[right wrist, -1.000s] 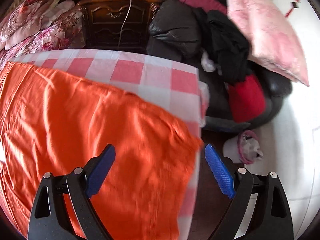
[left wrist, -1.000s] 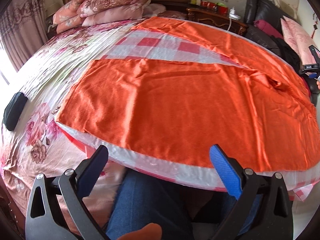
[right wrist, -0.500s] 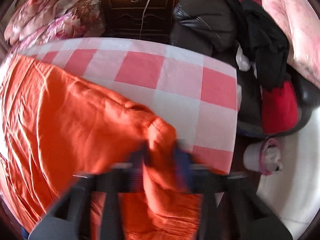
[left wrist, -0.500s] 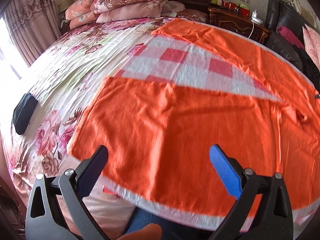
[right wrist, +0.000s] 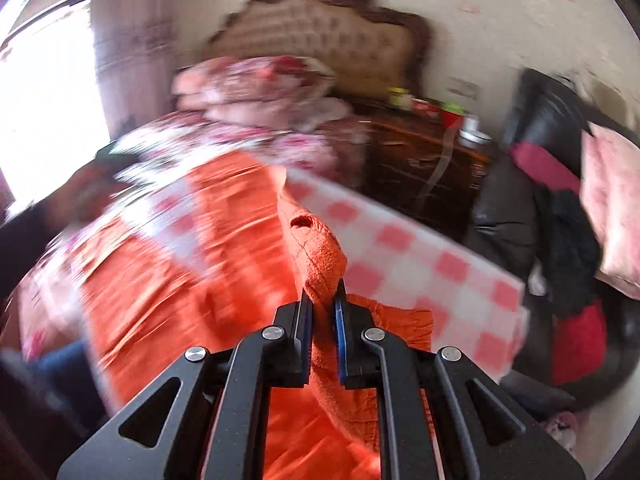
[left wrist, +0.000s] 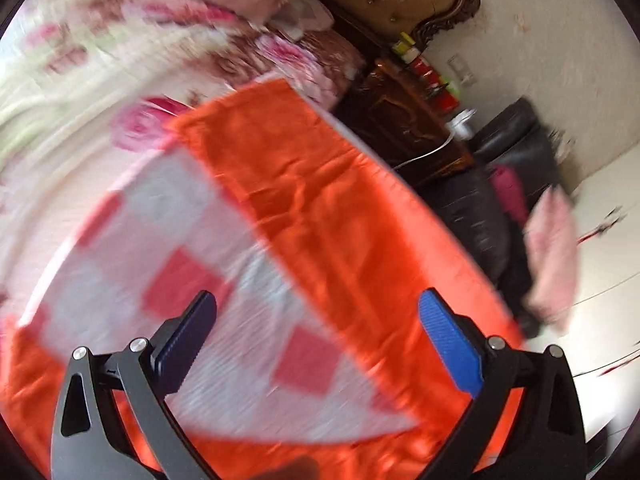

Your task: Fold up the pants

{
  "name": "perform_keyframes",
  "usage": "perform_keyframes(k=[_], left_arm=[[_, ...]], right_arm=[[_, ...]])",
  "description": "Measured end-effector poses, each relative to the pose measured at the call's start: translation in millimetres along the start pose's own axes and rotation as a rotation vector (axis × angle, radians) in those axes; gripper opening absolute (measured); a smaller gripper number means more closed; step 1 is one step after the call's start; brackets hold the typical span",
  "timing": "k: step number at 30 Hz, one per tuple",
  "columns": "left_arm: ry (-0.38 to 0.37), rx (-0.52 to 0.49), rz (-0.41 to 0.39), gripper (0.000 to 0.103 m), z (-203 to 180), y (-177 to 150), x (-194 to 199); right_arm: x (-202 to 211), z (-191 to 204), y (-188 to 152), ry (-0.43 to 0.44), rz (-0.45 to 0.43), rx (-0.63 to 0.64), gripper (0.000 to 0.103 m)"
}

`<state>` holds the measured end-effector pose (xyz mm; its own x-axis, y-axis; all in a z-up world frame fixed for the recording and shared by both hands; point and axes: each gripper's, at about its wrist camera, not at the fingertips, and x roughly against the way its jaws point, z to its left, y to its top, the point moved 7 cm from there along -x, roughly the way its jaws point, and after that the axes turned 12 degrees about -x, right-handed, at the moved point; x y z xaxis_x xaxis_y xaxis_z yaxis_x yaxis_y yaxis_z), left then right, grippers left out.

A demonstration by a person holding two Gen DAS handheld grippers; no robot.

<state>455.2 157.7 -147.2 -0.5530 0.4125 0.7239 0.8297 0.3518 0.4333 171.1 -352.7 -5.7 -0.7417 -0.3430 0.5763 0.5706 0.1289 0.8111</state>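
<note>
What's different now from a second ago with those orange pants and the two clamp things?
The right hand-held gripper, open over the orange pants a second ago, has shut on a bunch of the fabric and is lifting it. The left hand-held gripper has swung from the near leg toward the far leg and the nightstand. It stays open and empty, and the pants still lie on the checked cloth.
</note>
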Motion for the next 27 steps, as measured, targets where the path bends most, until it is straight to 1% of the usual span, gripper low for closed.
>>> perform_keyframes(k=[1,2,3,4,5,6,7,8,9,10,12,14,16,17,19,20,21,23,25,27], left_arm=[[-0.033,0.031,0.006,0.095,2,8,-12],[-0.079,0.087,-0.005,0.089,5,17,-27],[-0.109,0.117,0.014,0.084,9,22,-40],[-0.115,0.144,0.036,0.080,14,26,-56],[-0.103,0.157,0.048,0.072,17,29,-66],[-0.107,0.170,0.064,0.067,19,31,-78],[-0.118,0.174,0.066,0.065,19,33,-83],[-0.122,0.172,0.062,0.058,19,37,-86],[-0.118,0.175,0.071,0.046,18,40,-89],[-0.111,0.182,0.076,0.040,19,42,-91],[-0.112,0.197,0.074,0.020,23,45,-91],[-0.107,0.211,0.058,0.013,28,51,-85],[-0.101,0.229,0.053,0.011,29,58,-76],[-0.093,0.222,0.051,0.002,28,64,-72],[-0.059,0.178,0.039,0.001,21,72,-53],[-0.059,0.163,0.024,0.001,15,75,-42],[-0.064,0.150,0.002,0.001,10,76,-27],[-0.099,0.122,-0.062,0.001,-3,71,15],[-0.141,0.094,-0.138,0.001,-2,44,75],[-0.158,0.075,-0.189,0.001,13,3,122]], right_arm=[[5,7,-11,0.017,0.014,-0.001,0.010],[11,13,-23,0.033,0.026,-0.009,0.010],[15,16,-32,0.042,0.033,-0.025,0.010],[18,18,-38,0.044,0.035,-0.041,0.010],[21,16,-43,0.040,0.034,-0.065,0.010],[24,15,-47,0.035,0.030,-0.085,0.010],[26,12,-48,0.032,0.026,-0.102,0.010],[26,10,-48,0.028,0.022,-0.113,0.010],[29,8,-48,0.024,0.015,-0.125,0.010],[27,7,-49,0.022,0.009,-0.133,0.010],[29,0,-49,0.012,-0.004,-0.155,0.010],[23,-17,-44,-0.028,-0.006,-0.184,0.010],[17,-36,-37,-0.077,-0.005,-0.221,0.010],[14,-45,-31,-0.091,-0.007,-0.237,0.010],[9,-59,-17,-0.112,-0.025,-0.250,0.010],[8,-65,-10,-0.135,-0.039,-0.245,0.010],[9,-69,-6,-0.155,-0.051,-0.246,0.010],[17,-70,-4,-0.157,-0.073,-0.257,0.010],[34,-63,-12,-0.155,-0.103,-0.251,0.010],[46,-58,-29,-0.157,-0.104,-0.260,0.011]])
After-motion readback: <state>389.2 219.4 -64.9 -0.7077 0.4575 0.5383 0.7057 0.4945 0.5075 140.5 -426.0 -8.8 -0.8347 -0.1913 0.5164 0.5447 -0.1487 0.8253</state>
